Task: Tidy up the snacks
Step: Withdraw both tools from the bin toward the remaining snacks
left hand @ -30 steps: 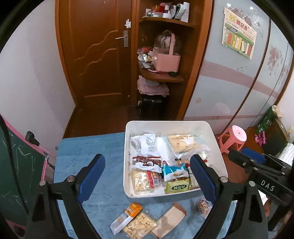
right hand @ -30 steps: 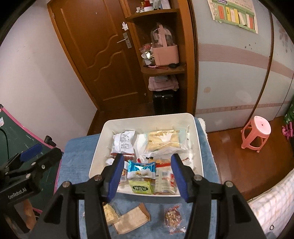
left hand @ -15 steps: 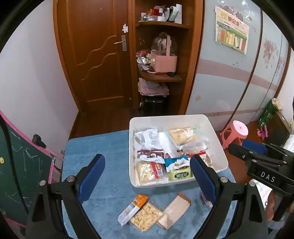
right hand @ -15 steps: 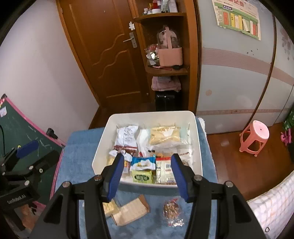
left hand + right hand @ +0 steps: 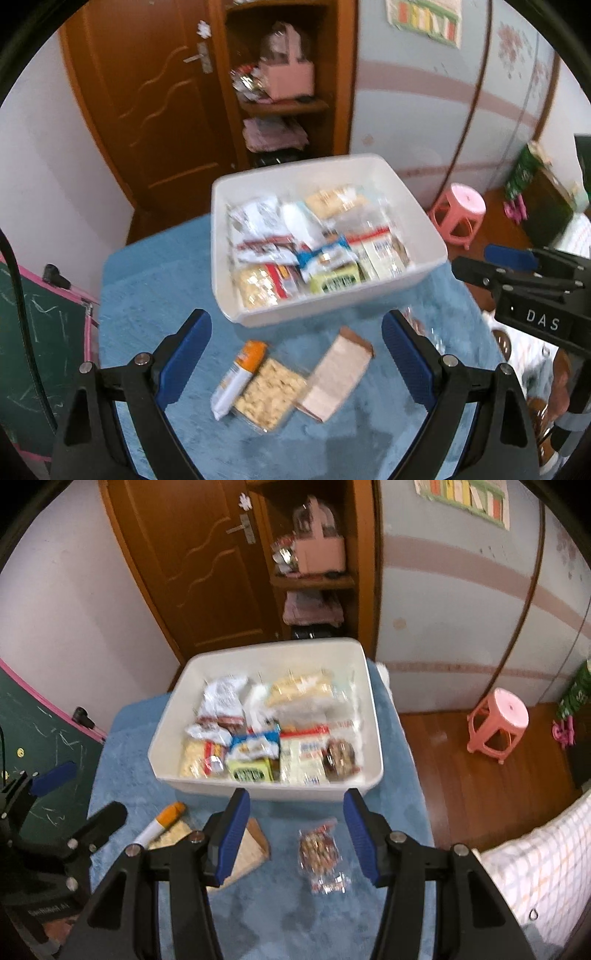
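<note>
A white bin (image 5: pixel 258 317) (image 5: pixel 266 794) holding several snack packets stands on a blue mat (image 5: pixel 147 295) (image 5: pixel 369 904). In front of it lie an orange-and-white stick packet (image 5: pixel 240 373) (image 5: pixel 159 823), a clear pack of crackers (image 5: pixel 269 395), a brown paper packet (image 5: pixel 336 373) (image 5: pixel 251 849) and a clear bag of nuts (image 5: pixel 321 849). My left gripper (image 5: pixel 295 362) is open and empty above the crackers and brown packet. My right gripper (image 5: pixel 295 834) is open and empty above the nut bag.
A wooden door (image 5: pixel 147 92) and a corner shelf with a pink bag (image 5: pixel 291 74) stand behind the table. A pink stool (image 5: pixel 498 720) is on the floor at right. A green chalkboard (image 5: pixel 22 350) leans at left. A checked cloth (image 5: pixel 535 867) lies at right.
Both grippers have drawn back and tilted down, so the bin sits farther up in view and the loose packets in front of it show fully. Both stay open.
</note>
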`<state>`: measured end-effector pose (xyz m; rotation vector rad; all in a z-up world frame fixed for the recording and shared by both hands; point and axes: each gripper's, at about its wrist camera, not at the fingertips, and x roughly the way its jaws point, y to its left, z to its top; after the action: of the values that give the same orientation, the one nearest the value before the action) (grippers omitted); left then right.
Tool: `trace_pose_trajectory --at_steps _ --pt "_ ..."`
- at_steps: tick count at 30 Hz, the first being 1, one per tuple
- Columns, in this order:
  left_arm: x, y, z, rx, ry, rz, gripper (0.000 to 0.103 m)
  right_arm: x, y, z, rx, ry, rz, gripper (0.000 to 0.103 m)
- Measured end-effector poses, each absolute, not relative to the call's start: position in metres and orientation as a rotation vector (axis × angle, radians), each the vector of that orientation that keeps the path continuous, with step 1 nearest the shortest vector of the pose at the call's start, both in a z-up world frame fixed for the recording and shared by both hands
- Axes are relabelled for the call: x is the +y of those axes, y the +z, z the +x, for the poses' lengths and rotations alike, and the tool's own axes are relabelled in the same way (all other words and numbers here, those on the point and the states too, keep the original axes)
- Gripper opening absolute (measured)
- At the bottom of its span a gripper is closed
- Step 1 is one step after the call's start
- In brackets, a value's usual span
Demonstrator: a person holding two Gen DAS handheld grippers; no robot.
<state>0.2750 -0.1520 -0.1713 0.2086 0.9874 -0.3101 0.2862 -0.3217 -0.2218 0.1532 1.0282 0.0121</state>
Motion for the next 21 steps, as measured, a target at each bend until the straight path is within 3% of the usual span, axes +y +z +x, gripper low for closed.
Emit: trace_pose_trajectory --at_steps 21 --pt "-0.198 -0.325 0.29 1.271 -0.486 0.329 0.093 -0.351 -0.359 0.288 1.336 -0.011 0.293 0.053"
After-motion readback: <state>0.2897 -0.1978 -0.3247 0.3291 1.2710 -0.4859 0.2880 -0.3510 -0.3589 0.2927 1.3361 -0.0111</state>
